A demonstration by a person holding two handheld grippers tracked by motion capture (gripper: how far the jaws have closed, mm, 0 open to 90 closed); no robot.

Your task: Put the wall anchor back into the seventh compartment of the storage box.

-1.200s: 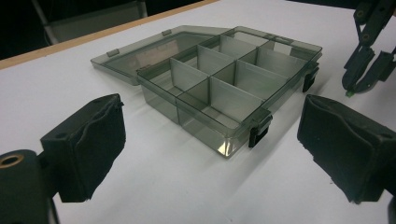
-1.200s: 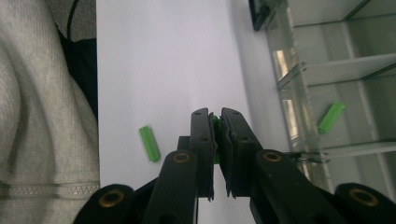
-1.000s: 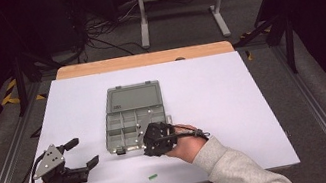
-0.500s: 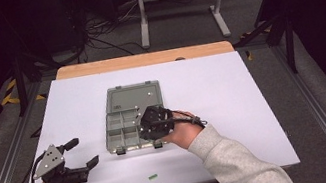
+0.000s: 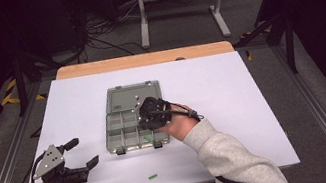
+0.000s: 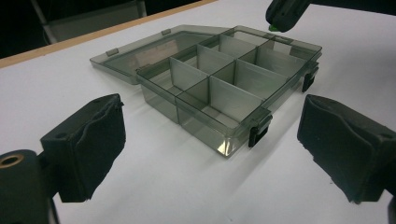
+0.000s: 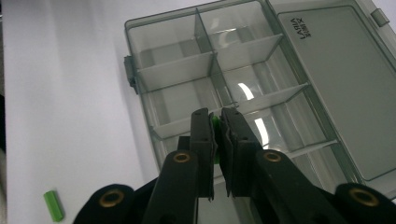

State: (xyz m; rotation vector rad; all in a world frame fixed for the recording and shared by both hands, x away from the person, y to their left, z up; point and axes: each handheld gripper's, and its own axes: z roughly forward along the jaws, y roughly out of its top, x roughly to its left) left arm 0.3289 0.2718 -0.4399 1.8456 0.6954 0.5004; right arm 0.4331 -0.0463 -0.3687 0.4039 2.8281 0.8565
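Observation:
An open grey see-through compartment box (image 5: 124, 128) lies mid-table with its lid (image 5: 134, 95) folded flat behind it. My right gripper (image 5: 147, 134) points down over the box's front-right compartments, shut on a small green piece (image 7: 215, 135). That piece also peeks out under the gripper tip in the high view (image 5: 147, 138) and in the left gripper view (image 6: 271, 29). A second green piece (image 5: 152, 176) lies loose on the table near the front edge. Left of the box, low over the table, my left gripper (image 5: 80, 154) is open with nothing between its pads (image 6: 93, 140).
The white table top (image 5: 235, 109) ends in a wooden strip (image 5: 145, 59) at the far edge. Two black latches (image 6: 258, 130) sit on the box's front wall. Cables and a metal stand are on the floor beyond the table.
My right gripper has moved from the box's front edge further in over the compartments and a little upward, still shut on the green piece. The left gripper has stayed put.

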